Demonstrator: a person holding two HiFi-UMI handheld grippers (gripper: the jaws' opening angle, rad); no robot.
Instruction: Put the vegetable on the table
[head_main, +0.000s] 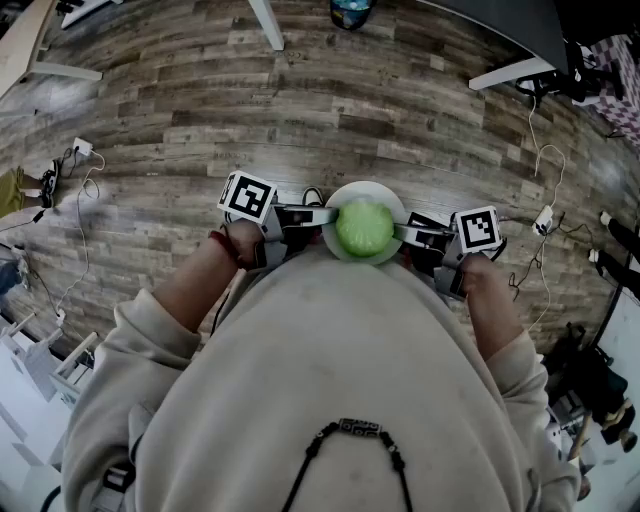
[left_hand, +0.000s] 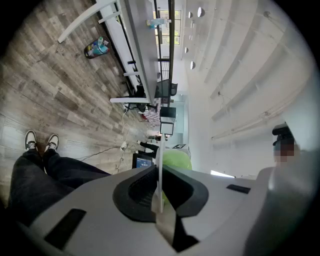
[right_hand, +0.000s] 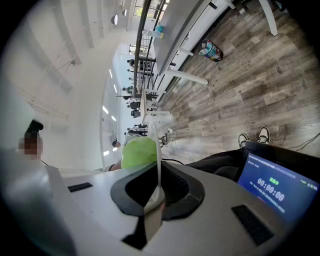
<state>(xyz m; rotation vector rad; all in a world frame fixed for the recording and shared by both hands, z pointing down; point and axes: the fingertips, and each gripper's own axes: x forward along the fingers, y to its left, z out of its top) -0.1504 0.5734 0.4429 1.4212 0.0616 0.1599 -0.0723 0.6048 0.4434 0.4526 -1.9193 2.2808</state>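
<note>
The vegetable (head_main: 363, 229) lies on a white plate (head_main: 365, 187), and the person carries this plate in the air, close in front of the body, above the wooden floor (head_main: 300, 110). The left gripper (head_main: 320, 215) pinches the rim on one side and the right gripper (head_main: 408, 233) pinches the opposite rim. Both have their jaws almost together, with only the thin edge of the plate between them. I think two grips on opposite sides are used because one grip on the rim would let the plate tip and the round vegetable roll off. The vegetable is a pale green, round, leafy head, like a small cabbage, and it fills the middle of the plate. A table (right_hand: 185, 30) stands well apart across the floor, so the putting down is not yet done.
</note>
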